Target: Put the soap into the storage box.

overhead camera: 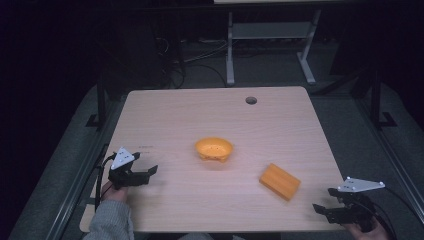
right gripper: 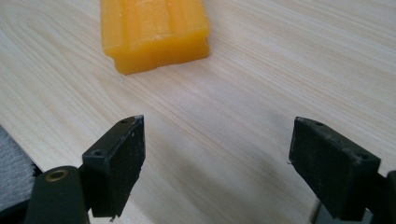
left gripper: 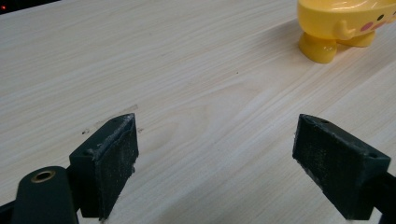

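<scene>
Pale wood grain runs across the table (overhead camera: 215, 107) under both our tools. Starting at our left: the left gripper (overhead camera: 150, 172) sits low over the near left part of the board, jaws spread wide with bare wood between them, nothing held. In the left gripper view (left gripper: 215, 154) the pads stand far apart. Ahead of it and off to its right stands the yellow bowl (overhead camera: 214, 149), well apart from the jaw tips; the left gripper view shows the bowl (left gripper: 343, 25) on stubby feet, with a small painted face on its side.

Next comes the orange block (overhead camera: 280, 181), lying flat on the wood, nearer our right tool than our left. The right gripper (overhead camera: 322, 200) hovers at the near right corner, jaws likewise wide, empty. In the right gripper view (right gripper: 217, 158) the block (right gripper: 154, 30) lies ahead and to the left of the jaws, not touching them.
</scene>
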`<action>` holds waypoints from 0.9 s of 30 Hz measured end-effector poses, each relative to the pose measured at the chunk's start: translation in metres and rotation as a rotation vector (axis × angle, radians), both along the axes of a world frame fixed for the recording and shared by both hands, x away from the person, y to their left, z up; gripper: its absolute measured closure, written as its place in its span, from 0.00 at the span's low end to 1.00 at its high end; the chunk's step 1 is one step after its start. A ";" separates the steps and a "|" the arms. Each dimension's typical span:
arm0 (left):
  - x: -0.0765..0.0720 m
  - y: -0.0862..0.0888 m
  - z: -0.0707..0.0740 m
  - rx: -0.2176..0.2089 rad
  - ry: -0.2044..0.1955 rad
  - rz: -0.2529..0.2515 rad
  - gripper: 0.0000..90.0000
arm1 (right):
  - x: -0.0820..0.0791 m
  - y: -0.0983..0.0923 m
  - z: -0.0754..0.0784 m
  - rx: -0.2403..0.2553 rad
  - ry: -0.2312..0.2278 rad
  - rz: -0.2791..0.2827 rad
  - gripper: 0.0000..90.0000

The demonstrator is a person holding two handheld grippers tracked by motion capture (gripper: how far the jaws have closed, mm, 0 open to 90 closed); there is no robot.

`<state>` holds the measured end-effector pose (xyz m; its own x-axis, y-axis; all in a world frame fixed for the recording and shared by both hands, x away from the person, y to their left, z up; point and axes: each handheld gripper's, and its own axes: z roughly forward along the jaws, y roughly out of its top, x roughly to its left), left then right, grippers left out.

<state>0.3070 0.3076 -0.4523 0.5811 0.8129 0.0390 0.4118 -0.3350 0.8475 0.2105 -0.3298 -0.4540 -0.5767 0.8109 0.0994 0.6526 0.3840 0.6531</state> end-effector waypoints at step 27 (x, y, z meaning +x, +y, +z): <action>-0.002 0.000 0.003 -0.006 -0.009 -0.005 0.15 | 0.011 0.035 0.026 -0.068 -0.004 0.084 0.19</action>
<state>0.3048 0.3071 -0.4496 0.5844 0.8105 0.0397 0.4024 -0.3320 0.8531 0.2213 -0.2951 -0.4279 -0.6429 0.7647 0.0434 0.6137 0.4803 0.6267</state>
